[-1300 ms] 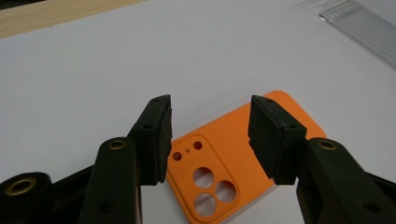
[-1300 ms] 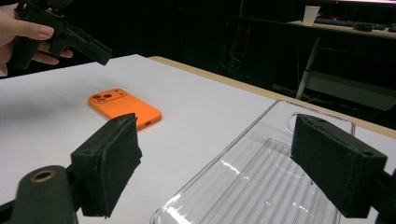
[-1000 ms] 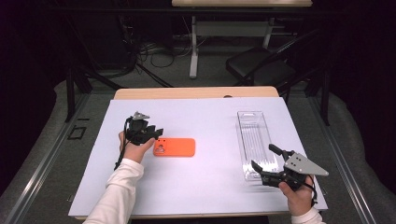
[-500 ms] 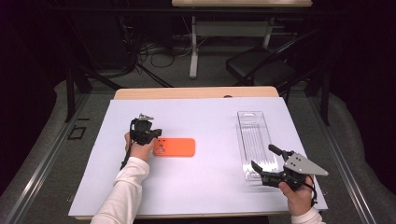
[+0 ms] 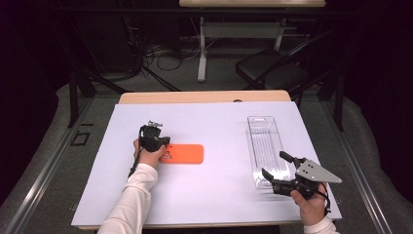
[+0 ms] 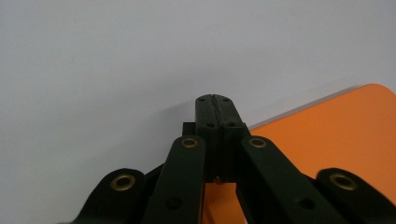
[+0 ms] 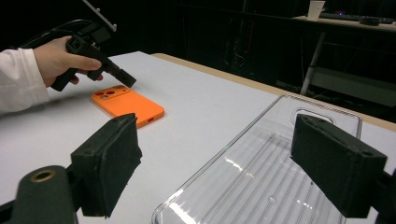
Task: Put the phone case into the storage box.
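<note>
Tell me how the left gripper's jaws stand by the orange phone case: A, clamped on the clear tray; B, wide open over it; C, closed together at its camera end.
C: the left gripper shows its jaws pressed together beside the orange phone case.

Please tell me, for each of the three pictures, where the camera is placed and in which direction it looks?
High view: above the person's side, looking forward and down on the white table sheet; both forearms and tools show.
Left gripper view: on the left tool, jaws closed, at the flat orange phone case.
Right gripper view: on the right tool, jaws open over the clear plastic packaging tray; the other hand shows farther off.
Shared: all three show the orange case.
</note>
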